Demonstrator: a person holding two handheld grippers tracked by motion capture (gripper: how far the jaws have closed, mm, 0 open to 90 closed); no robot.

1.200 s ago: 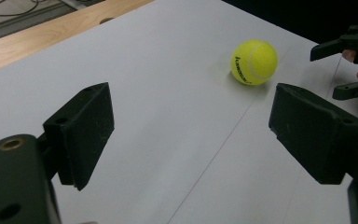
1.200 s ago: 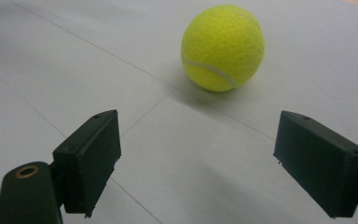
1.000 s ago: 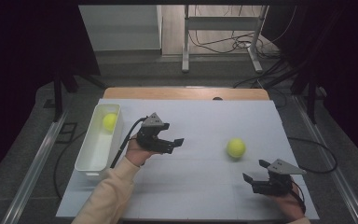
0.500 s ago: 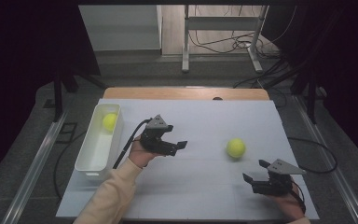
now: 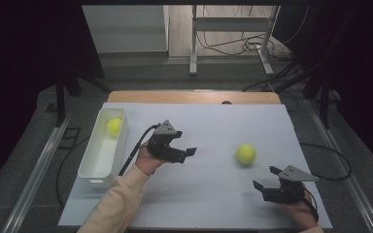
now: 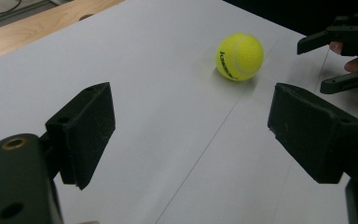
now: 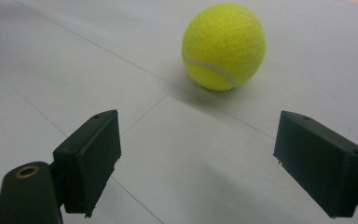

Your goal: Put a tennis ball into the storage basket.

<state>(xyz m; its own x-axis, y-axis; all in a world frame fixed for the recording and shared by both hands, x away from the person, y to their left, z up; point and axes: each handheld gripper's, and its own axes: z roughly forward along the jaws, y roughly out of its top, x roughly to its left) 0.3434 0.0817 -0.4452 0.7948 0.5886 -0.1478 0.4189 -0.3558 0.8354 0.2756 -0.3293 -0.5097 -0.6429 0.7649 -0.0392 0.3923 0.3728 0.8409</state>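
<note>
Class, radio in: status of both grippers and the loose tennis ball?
Left gripper open, empty. Right gripper open, empty. Tennis ball loose on table between them. Nothing blocking.

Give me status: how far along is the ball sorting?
Roughly halfway, it seems. Done: one ball already lies in the white bin. In hand: nothing gripped; the left tongs and right tongs are both open, pointing at the second ball on the table. Left: grab that ball and likely put it in the bin.
</note>
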